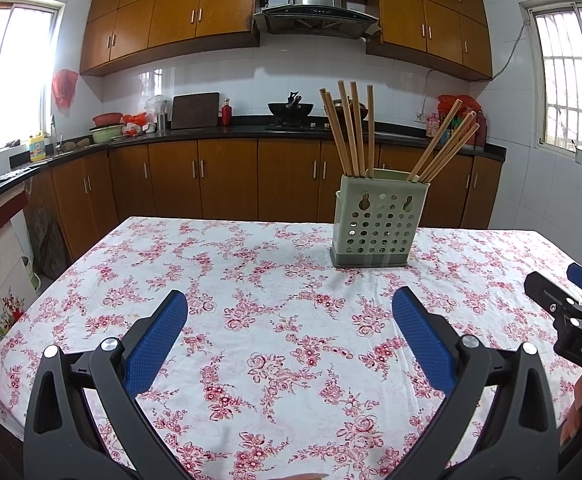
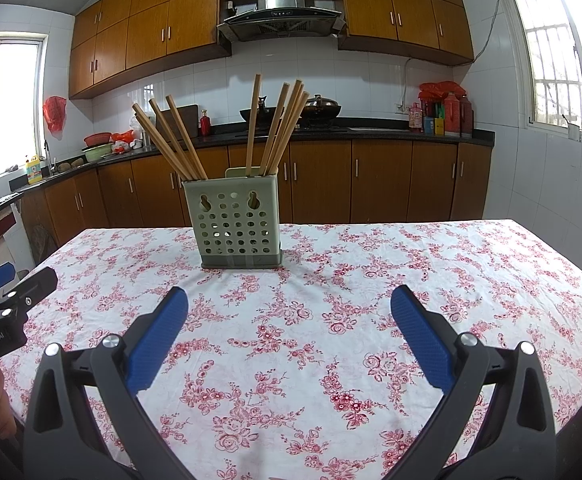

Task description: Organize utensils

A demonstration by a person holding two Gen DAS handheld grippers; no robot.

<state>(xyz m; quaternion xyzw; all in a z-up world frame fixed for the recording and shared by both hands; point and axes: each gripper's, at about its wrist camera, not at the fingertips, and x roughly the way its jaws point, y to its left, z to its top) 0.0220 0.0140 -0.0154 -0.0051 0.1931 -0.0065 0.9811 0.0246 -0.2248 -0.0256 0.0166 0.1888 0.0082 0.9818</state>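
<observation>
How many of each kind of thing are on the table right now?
chopsticks: 8 countable, all standing in the holder (they overlap, so one more may be hidden)
holder: 1, green, upright on the table
Total: 9

We see the holder (image 2: 239,224) standing on the table (image 2: 411,280), toward its far edge, with chopsticks (image 2: 275,128) upright in it in two bunches, left and right. Behind the table runs the kitchen counter (image 2: 371,130). Our left tool (image 1: 289,312) and right tool (image 2: 289,312) hang side by side before the holder, over the table.
</observation>
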